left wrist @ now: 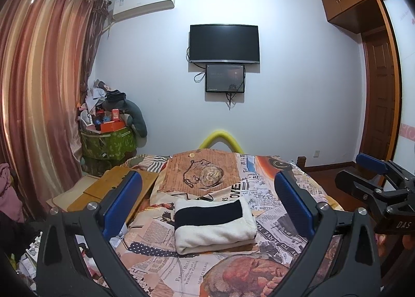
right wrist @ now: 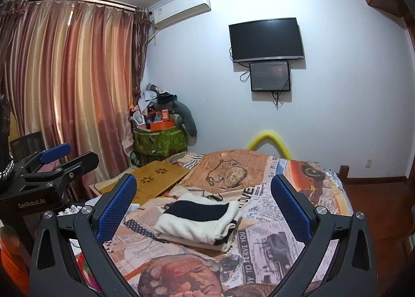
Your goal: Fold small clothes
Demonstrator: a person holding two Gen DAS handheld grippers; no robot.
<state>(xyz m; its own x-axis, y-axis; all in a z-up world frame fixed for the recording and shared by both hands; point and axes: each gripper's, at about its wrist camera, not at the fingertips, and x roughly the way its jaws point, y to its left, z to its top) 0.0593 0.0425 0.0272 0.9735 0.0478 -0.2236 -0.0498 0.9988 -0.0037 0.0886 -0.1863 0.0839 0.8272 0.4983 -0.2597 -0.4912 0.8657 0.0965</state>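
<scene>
Bedroom scene near the end of a folding cycle. A small cream garment with a dark band [left wrist: 214,223] lies as a compact, several-layered rectangle on the newspaper-print bedspread [left wrist: 272,201], roughly at the centre of the bed; the layers stack fairly squarely, though from the right-wrist view one corner at about 4 o'clock of the bundle shows loose edges peeking out. The left gripper [left wrist: 207,206] is held just short of the bundle with its blue-padded jaws spread wide, the garment framed between them but untouched; nothing is gripped. The right gripper [right wrist: 203,205] likewise stands at full spread, empty, pointing toward the bundle from slightly to its right. Each gripper appears at the edge of the other's view, at 3 o'clock and 9 o'clock respectively. Beyond the bundle, at 10 o'clock, a wooden lap tray [right wrist: 158,176] rests on the bed; a wall television [left wrist: 224,44] hangs at 12 o'clock. Judged from this arrangement, the folding of this piece appears complete; what may remain is tidying that corner or setting the bundle aside. No further unfolded clothes are visible on the bed.
</scene>
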